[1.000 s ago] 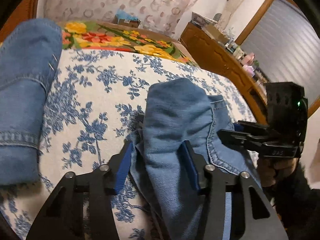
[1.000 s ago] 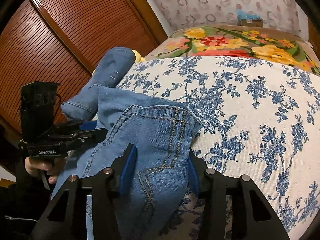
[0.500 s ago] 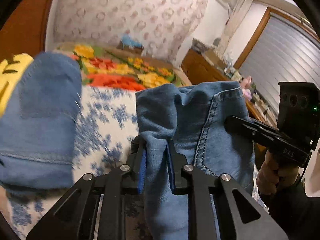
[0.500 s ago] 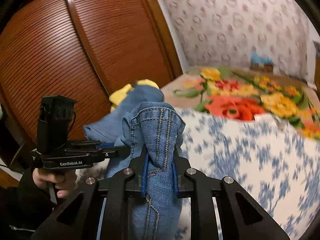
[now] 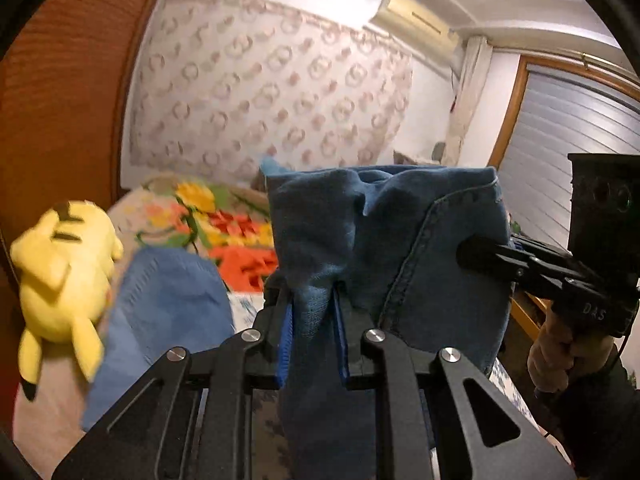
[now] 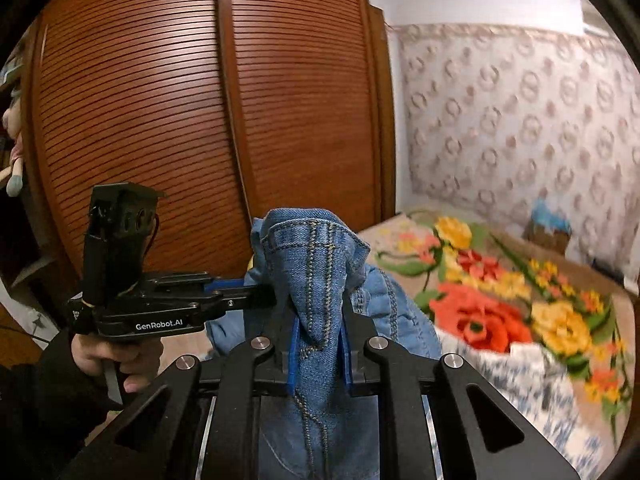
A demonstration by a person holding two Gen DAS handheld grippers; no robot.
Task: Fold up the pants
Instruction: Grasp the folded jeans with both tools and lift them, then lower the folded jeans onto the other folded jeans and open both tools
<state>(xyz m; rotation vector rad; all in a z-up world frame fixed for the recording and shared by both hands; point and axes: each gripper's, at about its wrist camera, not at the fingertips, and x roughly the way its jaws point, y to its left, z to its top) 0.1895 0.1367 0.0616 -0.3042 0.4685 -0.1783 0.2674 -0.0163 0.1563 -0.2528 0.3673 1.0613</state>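
Note:
The blue denim pants (image 5: 384, 248) are lifted off the bed, held at two spots. My left gripper (image 5: 313, 320) is shut on a bunched fold of the denim. My right gripper (image 6: 319, 336) is shut on a stitched seam of the pants (image 6: 316, 280). In the left wrist view the right gripper (image 5: 492, 258) shows at the right, pinching the same cloth edge. In the right wrist view the left gripper (image 6: 256, 298) comes in from the left into the denim. Another part of the pants (image 5: 160, 320) lies low on the left.
A yellow plush toy (image 5: 60, 280) lies at the left. The bed has a flowered blanket (image 6: 500, 300) and a blue-patterned cover (image 6: 520, 380). A slatted wooden wardrobe (image 6: 200, 120) stands behind. A patterned wall (image 5: 260, 92) is at the bed's far end.
Both grippers closed on the denim and lifted it up from the bed. The views tilted upward, so the wall and wardrobe now fill the background.

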